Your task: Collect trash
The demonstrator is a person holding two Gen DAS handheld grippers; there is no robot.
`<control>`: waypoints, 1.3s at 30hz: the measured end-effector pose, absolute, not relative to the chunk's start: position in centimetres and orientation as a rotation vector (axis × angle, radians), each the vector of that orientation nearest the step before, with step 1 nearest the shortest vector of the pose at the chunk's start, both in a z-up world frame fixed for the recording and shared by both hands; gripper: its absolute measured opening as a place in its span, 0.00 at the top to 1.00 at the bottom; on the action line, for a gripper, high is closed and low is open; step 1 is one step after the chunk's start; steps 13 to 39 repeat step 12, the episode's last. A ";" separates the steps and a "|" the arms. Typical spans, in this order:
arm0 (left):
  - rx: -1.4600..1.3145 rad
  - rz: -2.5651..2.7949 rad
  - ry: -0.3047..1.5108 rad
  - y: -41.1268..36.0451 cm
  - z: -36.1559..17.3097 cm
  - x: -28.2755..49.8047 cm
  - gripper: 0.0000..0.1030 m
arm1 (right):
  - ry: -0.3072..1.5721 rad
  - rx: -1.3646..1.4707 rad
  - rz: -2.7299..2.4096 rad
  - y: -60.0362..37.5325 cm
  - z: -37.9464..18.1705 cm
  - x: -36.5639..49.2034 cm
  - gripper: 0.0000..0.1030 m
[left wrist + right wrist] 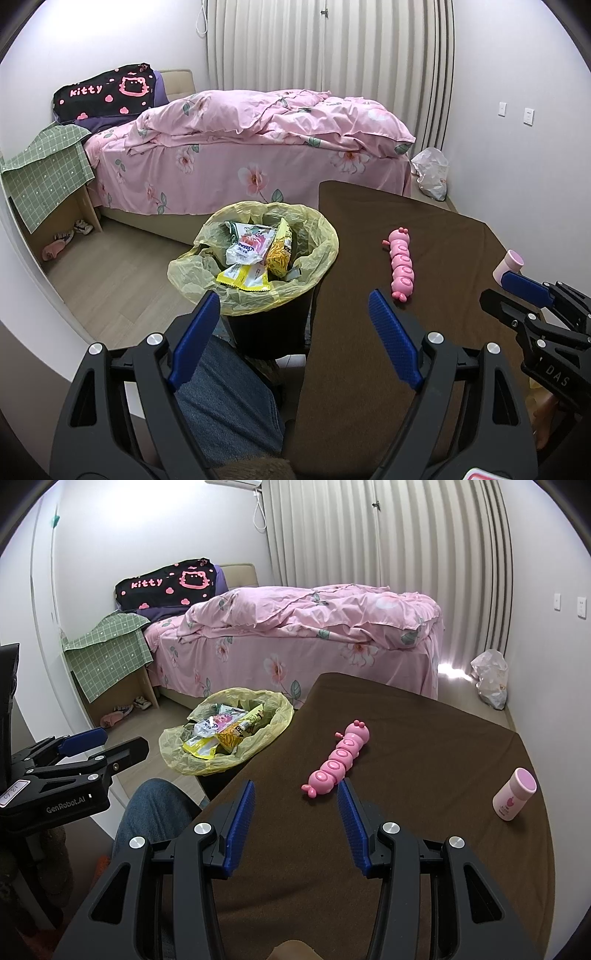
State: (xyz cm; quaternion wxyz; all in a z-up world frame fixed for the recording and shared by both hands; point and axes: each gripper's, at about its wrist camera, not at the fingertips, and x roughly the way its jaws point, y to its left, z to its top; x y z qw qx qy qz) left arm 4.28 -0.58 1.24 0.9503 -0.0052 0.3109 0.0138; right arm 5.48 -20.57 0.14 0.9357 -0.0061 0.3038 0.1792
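the wrappers [255,254] are seen piled in the lined bin [314,236], left of the table [443,236]. the bin lies just ahead of the left gripper [295,314], the nearer one; both it and the right gripper [295,805] are held apart, empty.

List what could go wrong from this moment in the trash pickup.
1. The only items left on the brown table are a pink caterpillar toy and a pink-capped white bottle; neither looks like trash, so either open gripper might bin them by mistake.
2. Snack wrappers pile near the rim of the black bin's yellow liner bag; another drop could spill some onto the floor.
3. The right gripper sits close to the toy and could knock it.
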 end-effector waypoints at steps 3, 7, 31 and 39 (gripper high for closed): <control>-0.010 0.015 0.630 -0.6 1.1 4.4 0.24 | 0.626 -0.015 0.360 -20.6 -0.1 5.4 0.57; -0.045 -0.062 0.680 -1.1 0.1 5.5 0.24 | 0.653 -0.003 0.335 -21.9 -1.1 6.1 0.57; -0.021 -0.180 0.845 -5.3 -3.8 9.3 0.18 | 0.731 0.000 0.152 -27.6 -5.4 11.0 0.57; -0.021 -0.180 0.845 -5.3 -3.8 9.3 0.18 | 0.731 0.000 0.152 -27.6 -5.4 11.0 0.57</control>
